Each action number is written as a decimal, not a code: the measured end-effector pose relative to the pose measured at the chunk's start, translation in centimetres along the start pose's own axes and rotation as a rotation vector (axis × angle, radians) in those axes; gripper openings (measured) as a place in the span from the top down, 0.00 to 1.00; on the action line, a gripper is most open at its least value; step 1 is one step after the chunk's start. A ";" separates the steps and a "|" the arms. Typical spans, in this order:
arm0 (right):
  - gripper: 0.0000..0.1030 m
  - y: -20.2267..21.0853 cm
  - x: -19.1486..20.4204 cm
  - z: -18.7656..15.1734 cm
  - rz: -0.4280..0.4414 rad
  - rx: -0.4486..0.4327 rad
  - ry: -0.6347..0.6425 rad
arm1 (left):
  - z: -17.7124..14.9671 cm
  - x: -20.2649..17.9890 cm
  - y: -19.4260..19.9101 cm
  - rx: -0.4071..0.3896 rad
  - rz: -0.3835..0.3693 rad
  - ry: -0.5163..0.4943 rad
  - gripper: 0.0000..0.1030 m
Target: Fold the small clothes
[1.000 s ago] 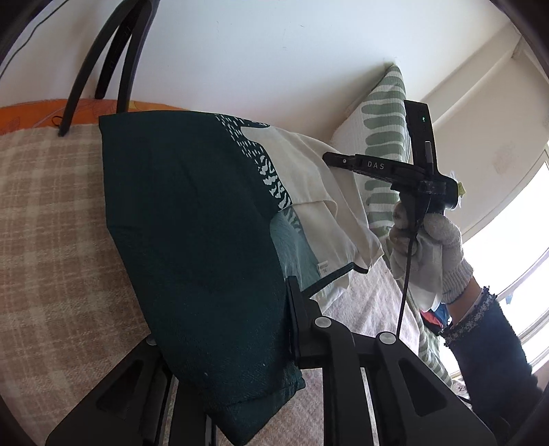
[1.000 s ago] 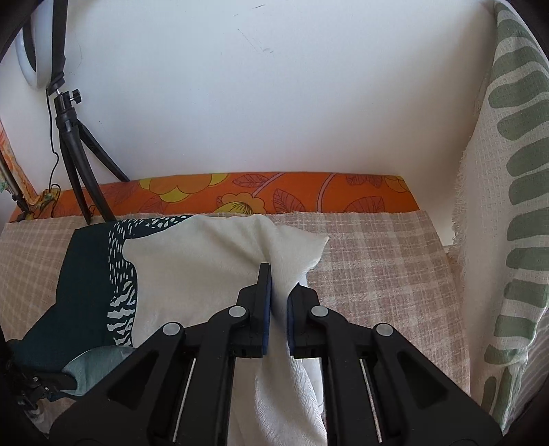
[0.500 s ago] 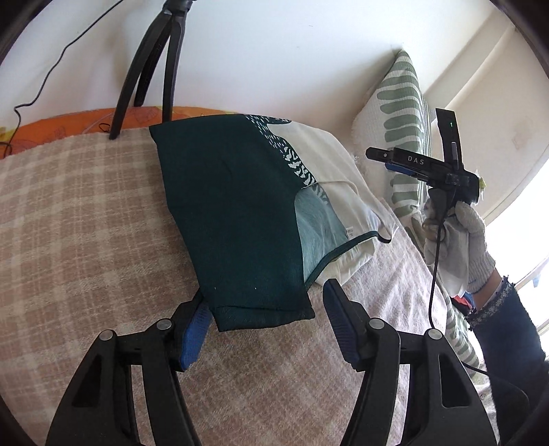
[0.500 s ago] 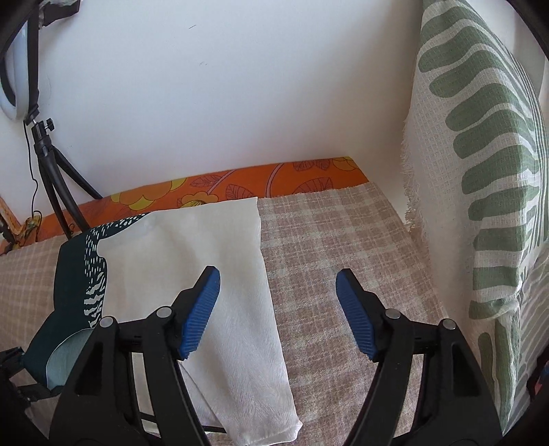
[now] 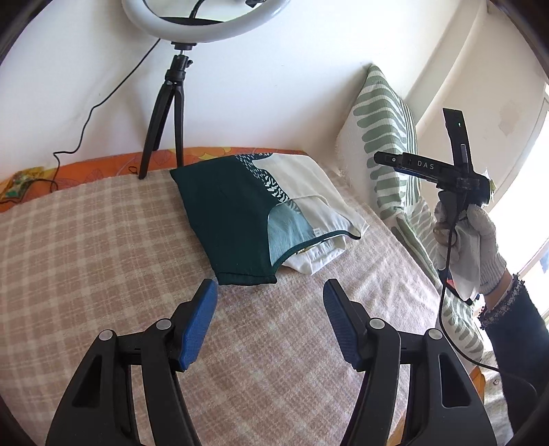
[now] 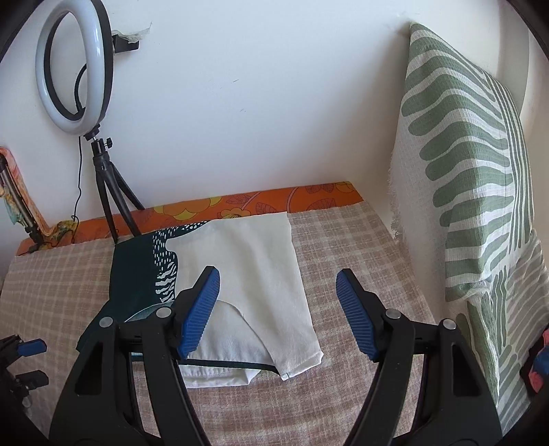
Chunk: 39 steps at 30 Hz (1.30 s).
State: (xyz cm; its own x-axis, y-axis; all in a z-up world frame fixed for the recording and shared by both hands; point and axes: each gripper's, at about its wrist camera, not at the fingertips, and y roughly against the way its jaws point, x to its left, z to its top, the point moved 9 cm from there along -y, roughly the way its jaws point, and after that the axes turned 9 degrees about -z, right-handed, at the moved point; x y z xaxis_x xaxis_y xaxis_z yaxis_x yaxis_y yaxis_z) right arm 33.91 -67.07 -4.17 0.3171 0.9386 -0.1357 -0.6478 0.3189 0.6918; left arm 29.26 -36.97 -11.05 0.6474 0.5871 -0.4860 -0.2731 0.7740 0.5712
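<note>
The small dark-green and cream printed woven garment (image 5: 247, 219) lies folded into a flat, layered packet on the pink-and-beige checked blanket (image 5: 103, 260), near the wall; the fold appears finished, with perhaps only squaring the protruding cream lower layer left. The left gripper (image 5: 271, 319) and right gripper (image 6: 278, 308) both hang above it, jaws spread wide, ribbed blue pads gripping nothing. A green-striped waffle-weave cushion (image 6: 473, 164) stands well apart.

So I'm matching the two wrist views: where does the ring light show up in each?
Left wrist: ring light at top centre, cropped, above the garment.
Right wrist: ring light upper left, whole.
Shared landmark: its black tripod at the orange strip.
</note>
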 end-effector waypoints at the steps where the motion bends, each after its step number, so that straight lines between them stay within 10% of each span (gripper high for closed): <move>1: 0.28 0.9 0.3 -0.2 -0.002 -0.006 0.002 | -0.1 -0.4 0.8 -0.008 0.004 -0.008 0.38; 23: 0.09 16.4 8.2 -7.6 0.016 -0.123 -0.003 | -5.6 -3.5 15.7 -0.210 0.098 -0.106 0.22; 39: 0.00 23.0 11.4 -13.7 -0.056 -0.184 -0.041 | -8.3 -5.3 19.1 -0.256 0.201 -0.179 0.19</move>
State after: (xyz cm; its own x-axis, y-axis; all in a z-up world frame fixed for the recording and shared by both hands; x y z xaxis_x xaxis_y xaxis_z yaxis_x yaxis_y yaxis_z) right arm 13.10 -47.25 0.44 0.3817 0.9139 -0.1385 -0.7428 0.3925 0.5424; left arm 14.67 -23.34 -3.03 0.6709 0.7002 -0.2441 -0.5621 0.6949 0.4485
